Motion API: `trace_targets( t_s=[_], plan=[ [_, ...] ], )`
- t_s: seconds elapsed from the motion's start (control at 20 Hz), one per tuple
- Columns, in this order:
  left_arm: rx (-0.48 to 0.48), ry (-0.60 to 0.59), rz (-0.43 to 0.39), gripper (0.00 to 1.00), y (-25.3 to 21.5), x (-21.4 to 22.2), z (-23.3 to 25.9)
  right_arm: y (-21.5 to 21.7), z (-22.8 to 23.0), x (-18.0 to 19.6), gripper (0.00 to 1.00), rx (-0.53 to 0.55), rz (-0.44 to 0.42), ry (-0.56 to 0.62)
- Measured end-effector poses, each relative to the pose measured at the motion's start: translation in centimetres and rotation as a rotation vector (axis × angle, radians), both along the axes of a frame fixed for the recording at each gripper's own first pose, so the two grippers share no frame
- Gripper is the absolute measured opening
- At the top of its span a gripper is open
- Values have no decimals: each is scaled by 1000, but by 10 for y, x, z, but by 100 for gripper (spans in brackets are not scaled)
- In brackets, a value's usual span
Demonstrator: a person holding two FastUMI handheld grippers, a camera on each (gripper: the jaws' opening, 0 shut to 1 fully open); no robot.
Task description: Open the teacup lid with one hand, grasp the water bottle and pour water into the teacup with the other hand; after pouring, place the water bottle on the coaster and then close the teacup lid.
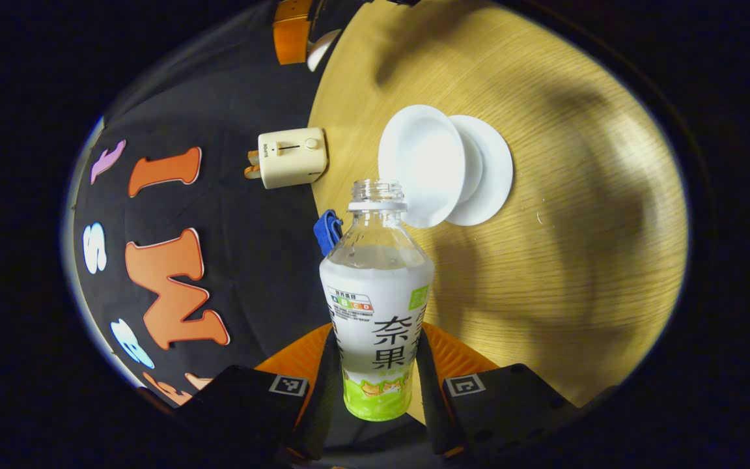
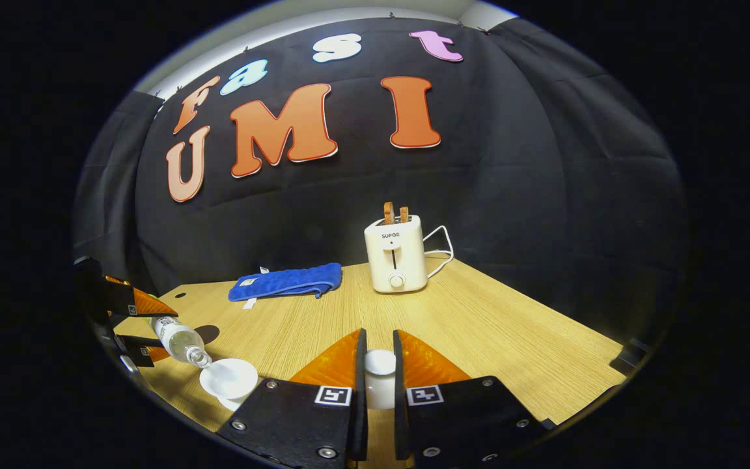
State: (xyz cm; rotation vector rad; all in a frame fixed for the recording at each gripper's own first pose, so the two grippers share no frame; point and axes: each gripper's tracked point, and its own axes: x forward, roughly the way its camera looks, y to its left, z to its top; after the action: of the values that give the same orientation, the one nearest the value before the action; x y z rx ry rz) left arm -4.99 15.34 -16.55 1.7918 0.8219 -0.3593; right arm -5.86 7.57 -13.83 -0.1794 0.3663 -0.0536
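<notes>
2 things line up for the pour: we see the water bottle (image 1: pixel 376 306), uncapped and tipped, its long axis pointing mouth-first at the teacup (image 1: pixel 428 164) just beyond, neck nearly over the rim. our left gripper (image 1: pixel 378 374) is clamped on the bottle's lower body. our right gripper (image 2: pixel 379 378) pinches the teacup lid (image 2: pixel 380 363), held well off to the side of the cup on the table (image 2: pixel 479 326). we judge more tilt is needed.

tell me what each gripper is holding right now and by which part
The left gripper clamps the water bottle by its lower body, at the label. The right gripper pinches the teacup lid by its knob.
</notes>
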Motion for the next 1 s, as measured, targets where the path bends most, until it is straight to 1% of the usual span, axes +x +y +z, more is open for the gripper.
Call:
trace_targets(
  t_s=[0.05, 0.2, 0.25, 0.3, 0.45, 0.65, 0.75, 0.8, 0.9, 0.95, 1.0],
  plan=[
    [22, 19, -11, 61, -1, 1, 0, 0, 0, -1, 17, 0, 2, 1],
    [84, 51, -48, 63, -4, 3, 2, -2, 0, -1, 17, -1, -1, 4],
    [102, 55, -62, 61, -5, 3, 5, -2, 0, -1, 17, -1, -2, 5],
    [121, 59, -77, 63, -6, 3, 8, -3, 1, -1, 17, -1, -5, 4],
    [185, 83, -121, 60, -10, 5, 13, -3, 2, -1, 17, -1, -5, 4],
    [278, 105, -180, 63, -17, 10, 25, -2, 1, -2, 16, -4, 2, 8],
    [321, 122, -201, 60, -20, 9, 27, -2, 0, -2, 16, -6, 3, 12],
    [343, 130, -213, 62, -22, 9, 30, -2, 0, -2, 16, -7, 5, 14],
    [366, 151, -234, 62, -26, 10, 30, -3, 0, -2, 17, -5, 6, 15],
    [375, 152, -244, 64, -28, 12, 31, -3, 1, -2, 17, -4, 5, 15],
    [370, 151, -253, 60, -29, 11, 31, -5, 0, -3, 17, -5, 4, 15]
  ],
)
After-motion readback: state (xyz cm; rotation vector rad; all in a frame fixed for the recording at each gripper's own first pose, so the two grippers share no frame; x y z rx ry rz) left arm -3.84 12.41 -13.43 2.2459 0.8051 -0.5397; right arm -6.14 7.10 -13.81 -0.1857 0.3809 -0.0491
